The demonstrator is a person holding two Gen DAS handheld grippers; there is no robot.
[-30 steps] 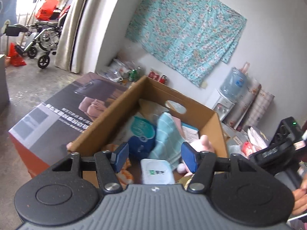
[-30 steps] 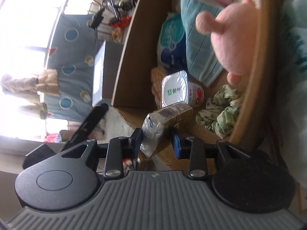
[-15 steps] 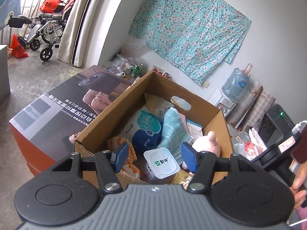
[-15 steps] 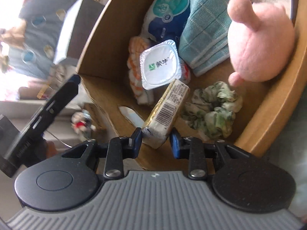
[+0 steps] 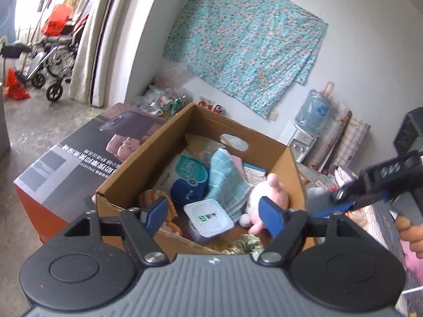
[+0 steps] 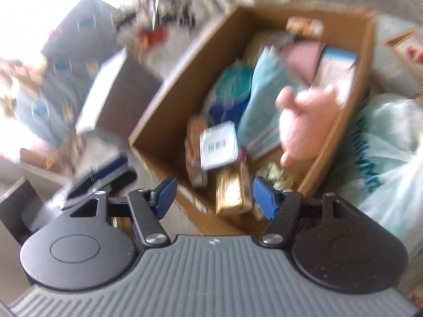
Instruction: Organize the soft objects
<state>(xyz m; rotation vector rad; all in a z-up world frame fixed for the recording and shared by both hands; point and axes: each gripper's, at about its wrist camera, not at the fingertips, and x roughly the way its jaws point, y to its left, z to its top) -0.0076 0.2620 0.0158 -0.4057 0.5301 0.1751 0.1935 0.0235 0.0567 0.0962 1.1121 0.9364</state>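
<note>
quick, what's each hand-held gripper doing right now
left hand-held gripper: jaws opening, nothing between them
right hand-held gripper: jaws opening, holding nothing, gold packet lies in the box below

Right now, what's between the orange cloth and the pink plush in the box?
The white tub lies between the orange cloth and the pink plush, with the teal towel just behind it; the left wrist view shows it.

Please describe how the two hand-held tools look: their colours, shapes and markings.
Both the left tool and the right tool have blue finger pads on black arms, round black discs beside them, silver screws, and a ribbed grey body bearing a small white mark.
</note>
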